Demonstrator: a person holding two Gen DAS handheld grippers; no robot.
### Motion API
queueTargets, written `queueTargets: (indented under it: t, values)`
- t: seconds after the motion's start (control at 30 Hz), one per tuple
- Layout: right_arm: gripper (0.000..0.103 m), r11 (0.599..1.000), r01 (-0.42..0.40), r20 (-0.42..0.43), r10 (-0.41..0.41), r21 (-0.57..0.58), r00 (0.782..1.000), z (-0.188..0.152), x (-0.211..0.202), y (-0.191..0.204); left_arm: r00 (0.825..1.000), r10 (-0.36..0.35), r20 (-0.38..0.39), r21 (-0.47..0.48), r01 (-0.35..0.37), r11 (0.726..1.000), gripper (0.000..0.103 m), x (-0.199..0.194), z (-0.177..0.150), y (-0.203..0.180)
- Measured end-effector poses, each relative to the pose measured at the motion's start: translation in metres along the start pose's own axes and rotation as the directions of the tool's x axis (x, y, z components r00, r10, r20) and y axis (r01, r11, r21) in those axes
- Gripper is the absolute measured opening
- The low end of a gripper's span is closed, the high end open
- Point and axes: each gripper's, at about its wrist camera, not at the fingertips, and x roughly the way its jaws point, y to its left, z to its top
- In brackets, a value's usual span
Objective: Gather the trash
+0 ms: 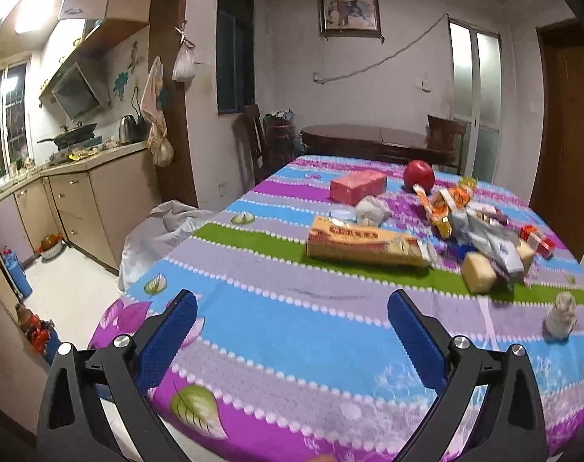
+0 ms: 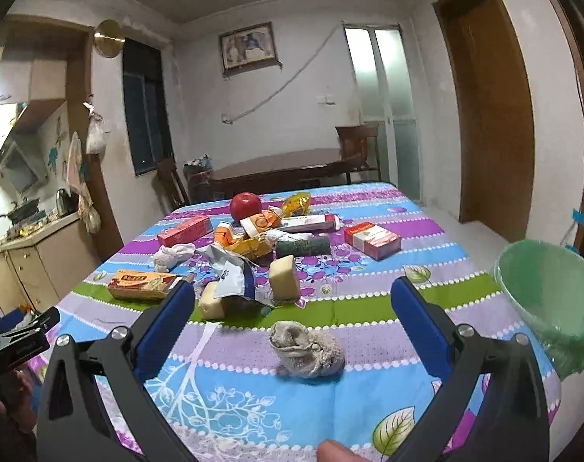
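Observation:
Trash lies on a table with a striped floral cloth (image 2: 369,396). A crumpled grey wad (image 2: 306,349) lies just ahead of my open, empty right gripper (image 2: 292,292); the wad also shows in the left wrist view (image 1: 560,315). Behind it are two yellow sponges (image 2: 283,276), a torn silver wrapper (image 2: 234,273), a long yellow box (image 2: 143,284), orange cartons (image 2: 245,238) and a white tissue ball (image 2: 172,255). My left gripper (image 1: 292,302) is open and empty over the near left part of the table, short of the yellow box (image 1: 363,244).
A green-lined bin (image 2: 550,300) stands at the table's right edge. A red apple (image 2: 245,205), pink box (image 2: 184,231), red-and-white box (image 2: 373,239), tube (image 2: 311,223) and dark green roll (image 2: 303,247) are on the table. Kitchen counter (image 1: 95,154) to the left; white cloth (image 1: 165,227) beside the table.

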Motion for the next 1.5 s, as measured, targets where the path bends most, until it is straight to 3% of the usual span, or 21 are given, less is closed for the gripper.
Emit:
queueTargets:
  t: [0.17, 0.23, 0.37, 0.53, 0.7, 0.8, 0.9, 1.07, 1.13, 1.2, 1.3, 1.4, 1.5]
  values:
    - [0.098, 0.997, -0.046, -0.038, 0.049, 0.068, 0.998, 0.003, -0.008, -0.003, 0.995, -0.098, 0.009, -0.066, 0.098, 0.993, 0.099, -0.003, 0.011, 0.001]
    - [0.098, 0.996, -0.046, -0.035, 0.048, 0.071, 0.998, 0.001, -0.018, 0.002, 0.990, -0.142, -0.029, -0.054, 0.140, 0.989, 0.099, -0.005, 0.010, -0.011]
    - [0.098, 0.990, -0.086, -0.072, 0.094, 0.108, 0.993, -0.013, -0.039, 0.010, 0.959, -0.248, -0.140, -0.081, 0.238, 0.968, 0.099, -0.008, -0.006, -0.037]
    - [0.098, 0.987, -0.126, -0.109, 0.137, 0.098, 0.985, -0.030, -0.059, 0.016, 0.941, -0.292, -0.171, -0.033, 0.290, 0.956, 0.099, -0.021, -0.028, -0.063]
    - [0.098, 0.936, -0.213, -0.098, 0.249, 0.280, 0.964, -0.037, -0.064, -0.019, 0.874, -0.417, -0.250, -0.147, 0.391, 0.908, 0.099, -0.010, -0.037, -0.063]
    - [0.098, 0.933, -0.174, -0.123, 0.222, 0.315, 0.967, -0.038, -0.063, -0.027, 0.818, -0.490, -0.302, -0.204, 0.447, 0.871, 0.099, -0.001, -0.042, -0.065]
    - [0.098, 0.916, -0.249, -0.117, 0.298, 0.315, 0.947, -0.037, -0.060, -0.030, 0.837, -0.469, -0.281, -0.217, 0.421, 0.881, 0.099, -0.002, -0.043, -0.065]
    - [0.098, 0.952, -0.193, -0.096, 0.221, 0.238, 0.971, -0.023, -0.054, -0.043, 0.890, -0.409, -0.201, -0.174, 0.378, 0.909, 0.099, -0.006, -0.024, -0.058]
    - [0.098, 0.961, -0.185, -0.073, 0.203, 0.208, 0.976, -0.013, -0.052, -0.050, 0.932, -0.340, -0.125, -0.094, 0.330, 0.939, 0.099, -0.007, -0.011, -0.053]
    - [0.098, 0.977, -0.163, -0.074, 0.174, 0.135, 0.982, -0.006, -0.045, -0.052, 0.962, -0.271, -0.042, 0.039, 0.272, 0.961, 0.099, -0.008, 0.002, -0.049]
    - [0.098, 0.995, -0.100, -0.089, 0.101, 0.009, 0.991, 0.000, -0.033, -0.050, 0.982, -0.184, -0.033, 0.210, 0.187, 0.960, 0.099, 0.008, 0.022, -0.046]
    - [0.098, 0.996, -0.074, -0.093, 0.069, -0.044, 0.993, 0.001, -0.022, -0.053, 0.988, -0.126, -0.086, 0.274, 0.145, 0.951, 0.099, 0.034, 0.040, -0.037]
    - [0.098, 0.997, -0.070, -0.098, 0.065, -0.045, 0.993, 0.002, -0.012, -0.057, 0.983, -0.118, -0.139, 0.283, 0.153, 0.947, 0.099, 0.058, 0.053, -0.031]
